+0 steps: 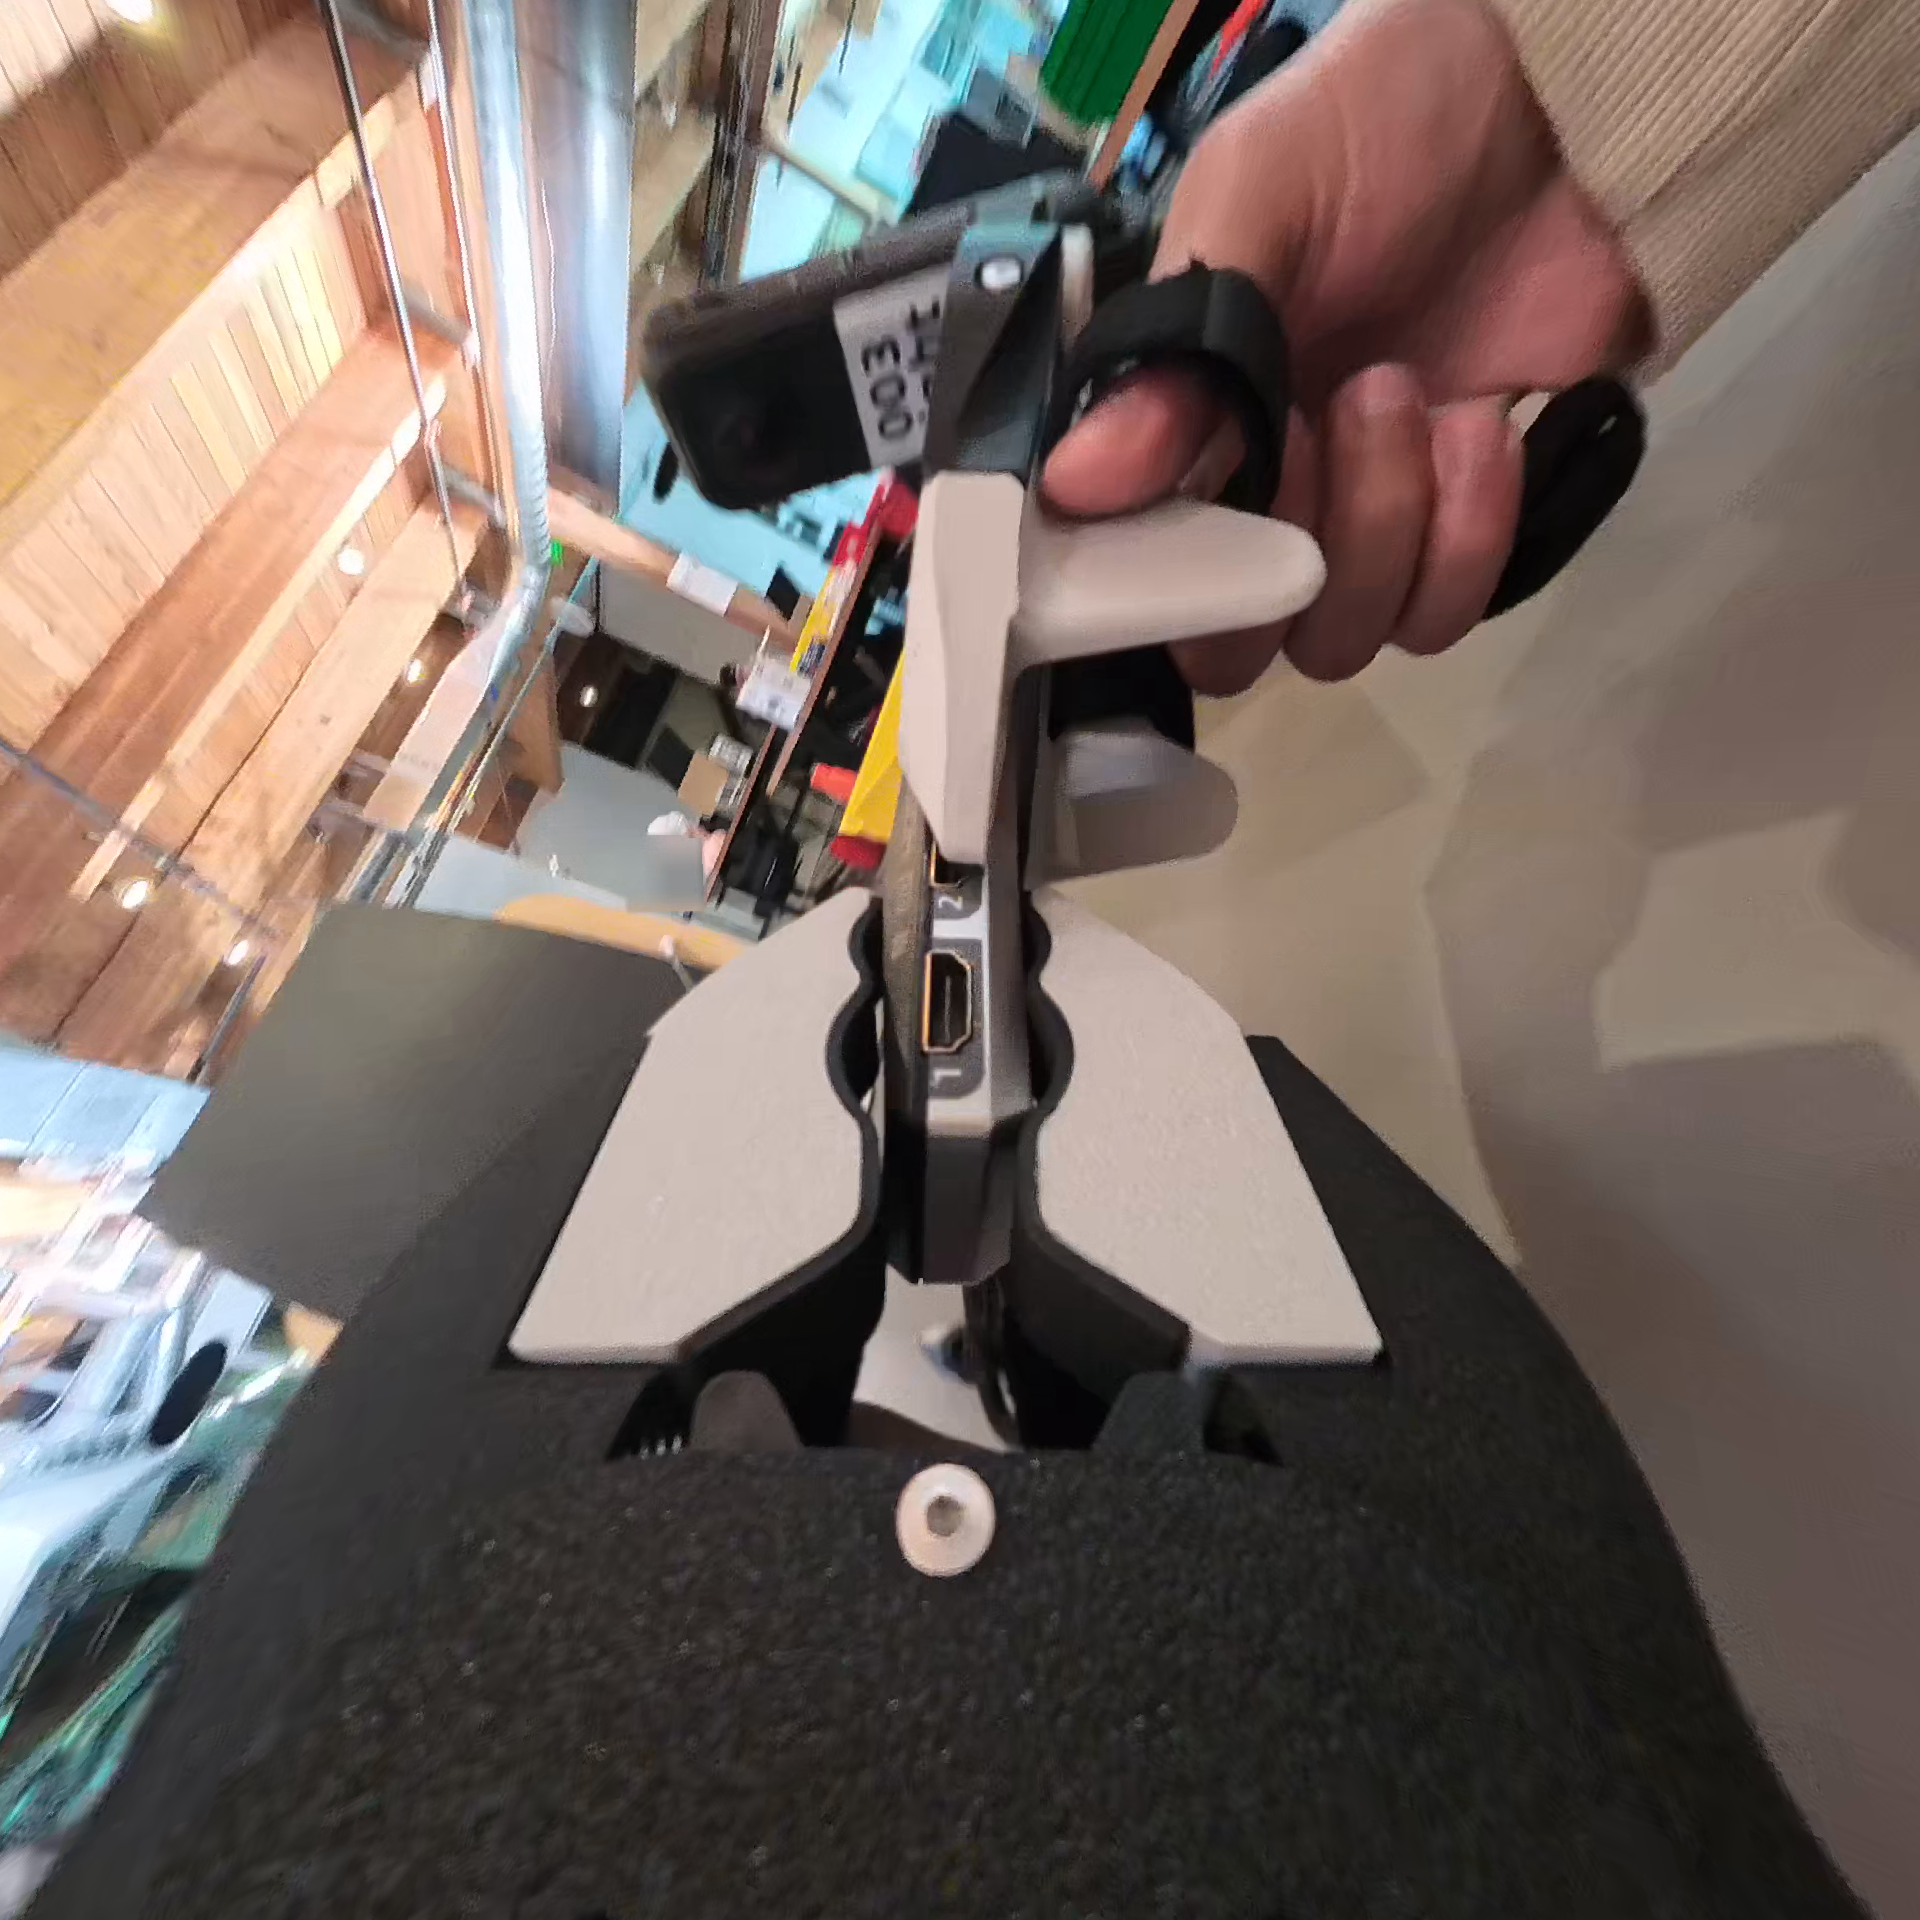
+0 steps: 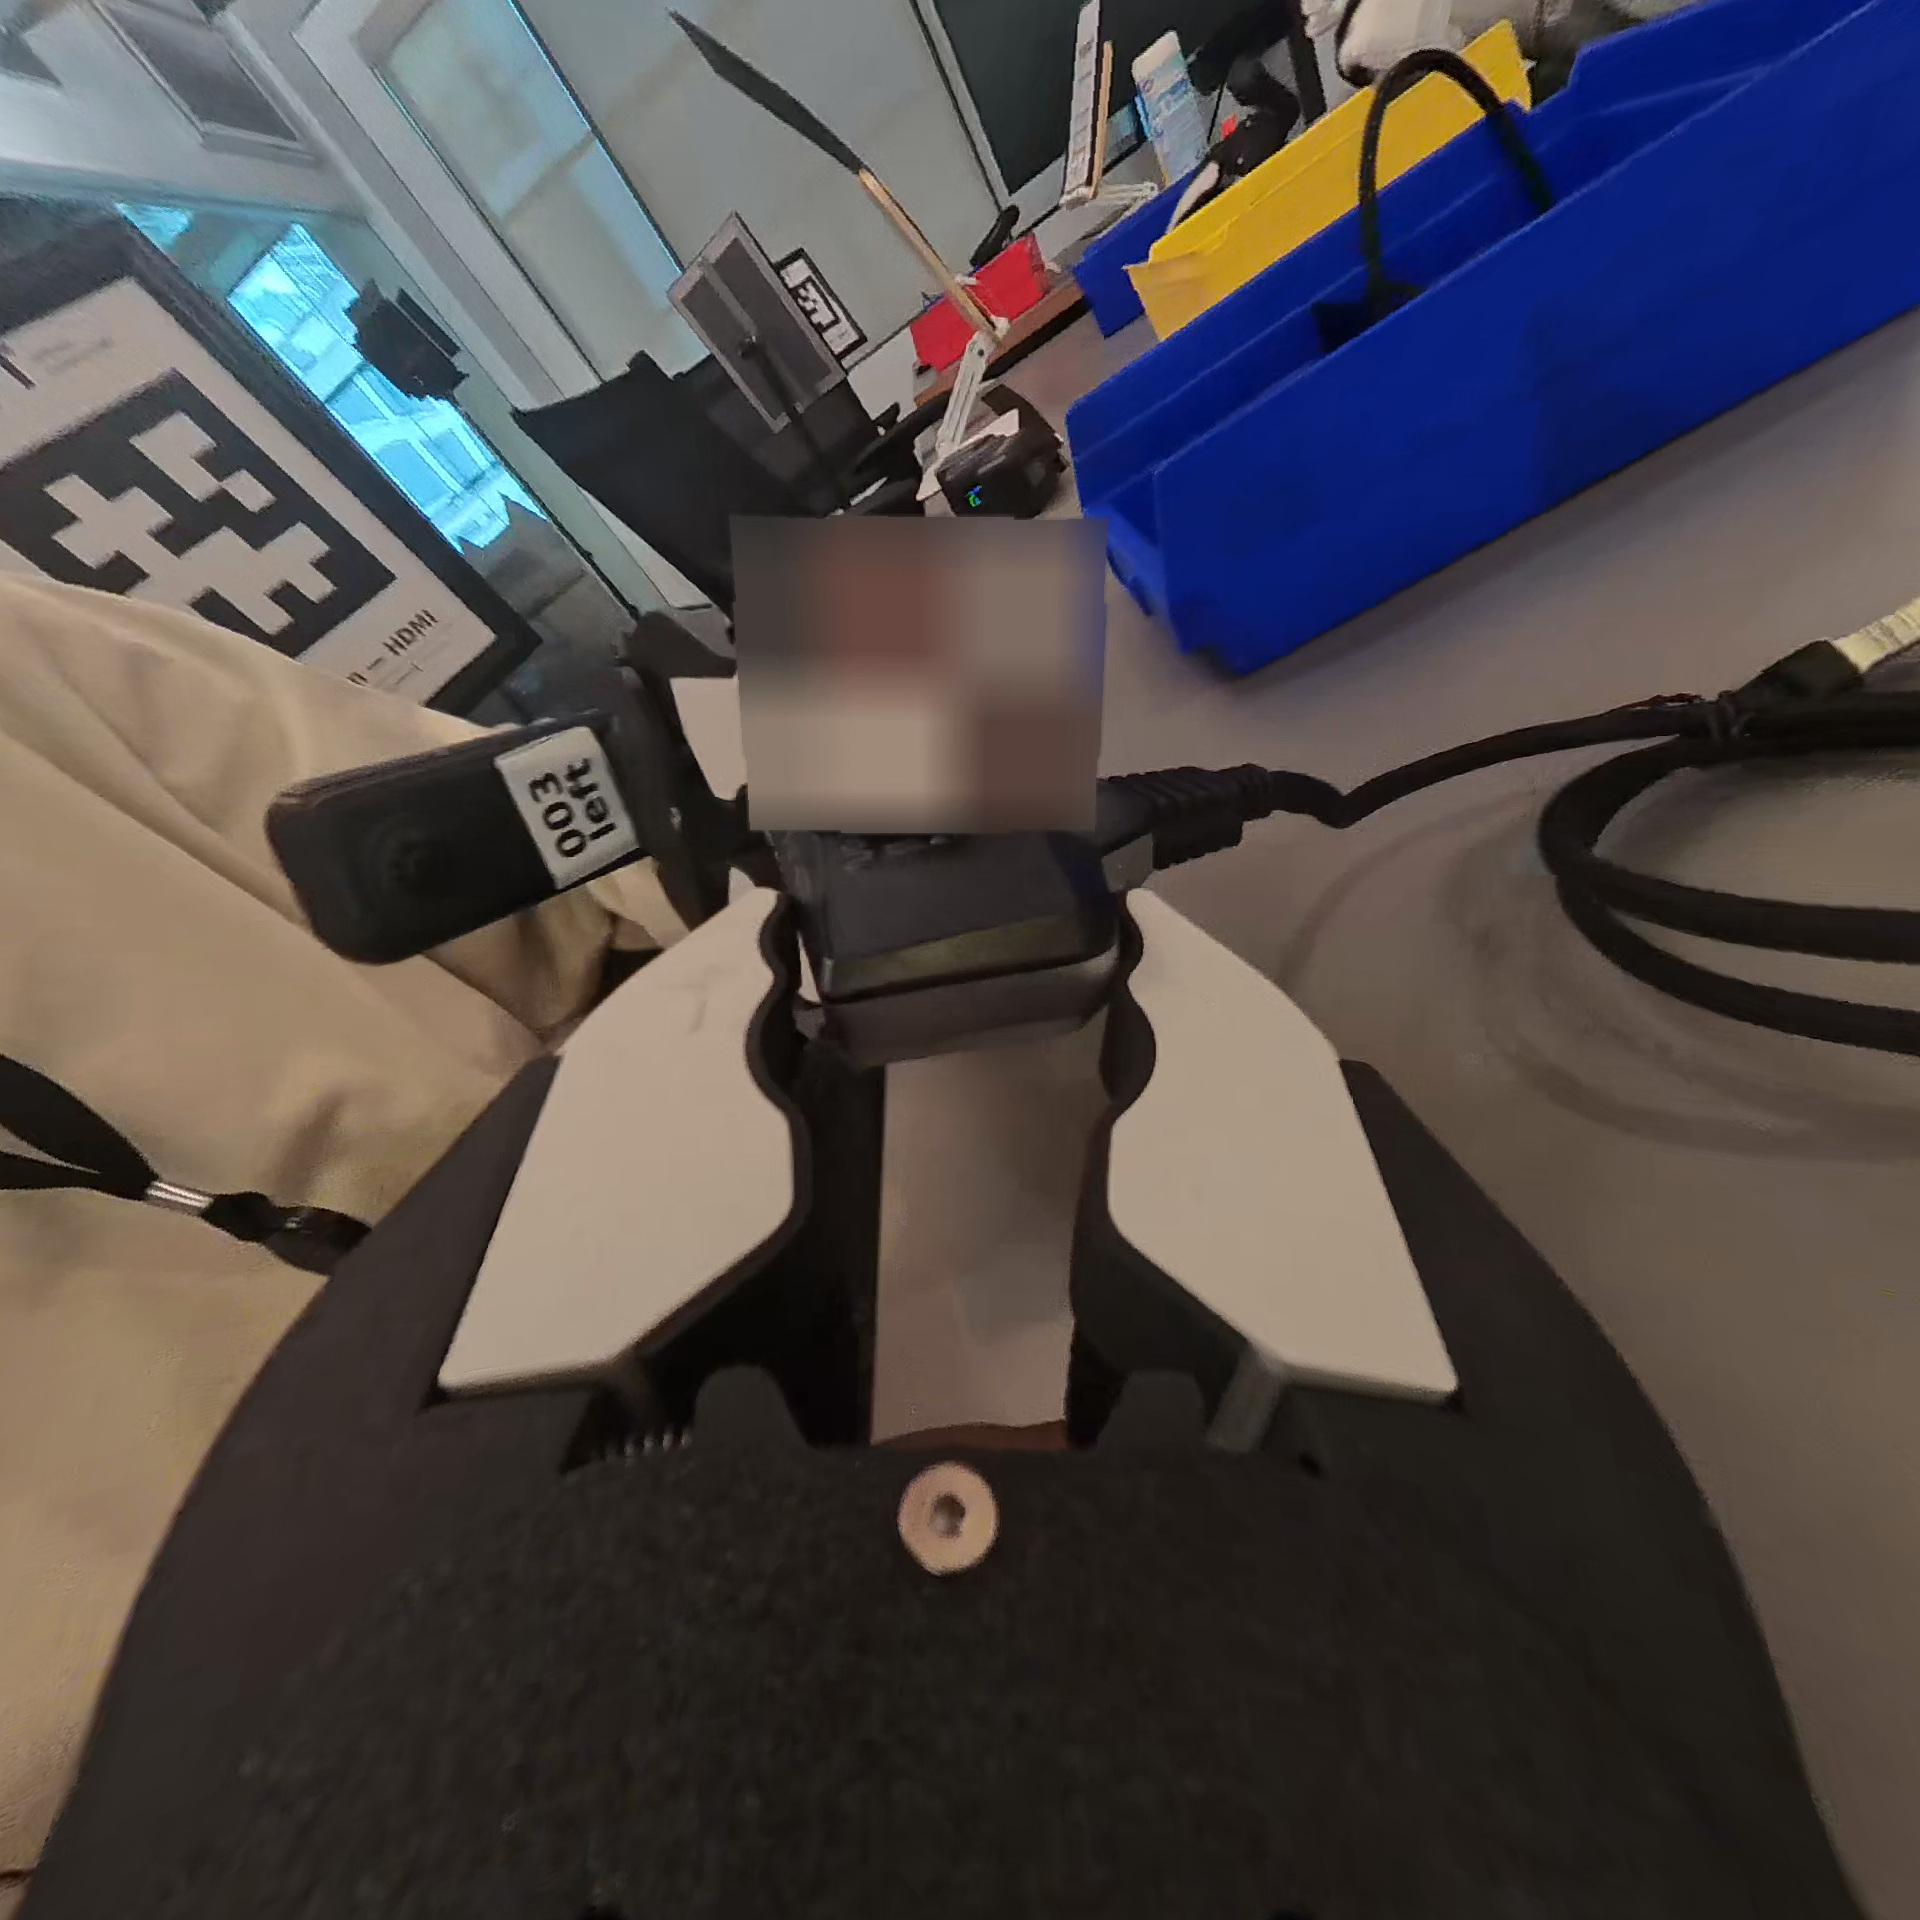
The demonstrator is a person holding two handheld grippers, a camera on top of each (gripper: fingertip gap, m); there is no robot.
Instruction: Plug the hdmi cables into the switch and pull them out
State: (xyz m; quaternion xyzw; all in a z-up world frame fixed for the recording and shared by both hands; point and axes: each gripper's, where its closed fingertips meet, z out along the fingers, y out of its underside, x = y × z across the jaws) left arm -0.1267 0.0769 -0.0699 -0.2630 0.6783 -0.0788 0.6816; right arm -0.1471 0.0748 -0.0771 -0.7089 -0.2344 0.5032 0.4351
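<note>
Both hand-held grippers (image 1: 951, 1049) (image 2: 951, 977) clamp the switch (image 1: 961, 1091) above a grey table (image 2: 1558, 1143).

Left gripper (image 1: 951, 1049): fingers closed tight on a flat dark body. Right gripper (image 2: 951, 971): fingers likewise clamped on its far end. Hand (image 1: 1392, 395) wraps right gripper's handle, cream sleeve above.

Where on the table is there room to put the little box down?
Bare grey table lies right of the right tool, below the black cable loop. The stretch toward the blue bins is crowded with HDMI cables.
</note>
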